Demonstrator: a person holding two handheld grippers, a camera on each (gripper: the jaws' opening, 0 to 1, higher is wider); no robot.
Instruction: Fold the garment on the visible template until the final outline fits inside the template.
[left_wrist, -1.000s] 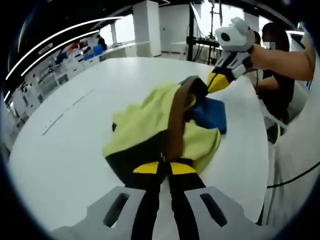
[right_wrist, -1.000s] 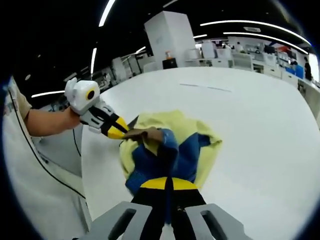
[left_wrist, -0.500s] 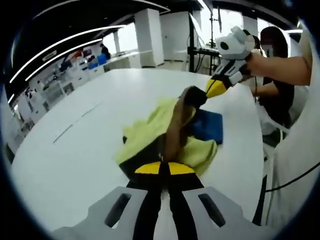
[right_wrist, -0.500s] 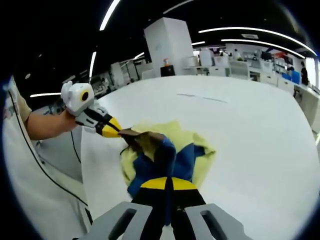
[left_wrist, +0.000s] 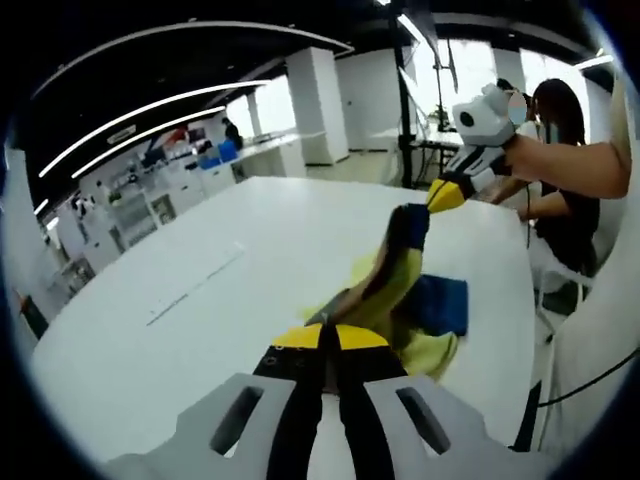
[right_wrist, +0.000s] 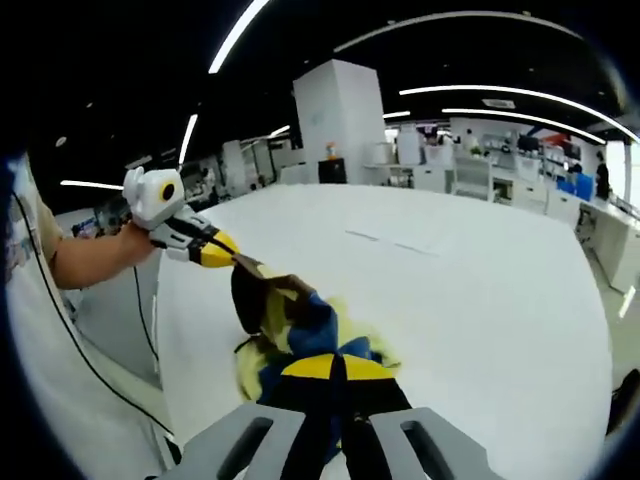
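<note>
White table (left_wrist: 200, 290) spreads across an open office. Above it I see the yellow, blue and brown garment (left_wrist: 400, 275) stretched and lifted, my left gripper (left_wrist: 331, 338) and right gripper (right_wrist: 333, 368) both clenched on its cloth.

Bright ceiling strip lights (right_wrist: 235, 35), glaring white table (right_wrist: 480, 290), warped blurry edges.

Both hand-held grippers — left (left_wrist: 331, 338), right (left_wrist: 444, 194) — pinch the yellow-and-blue garment (left_wrist: 405, 285), stretched above the white worktop (left_wrist: 200, 300).
</note>
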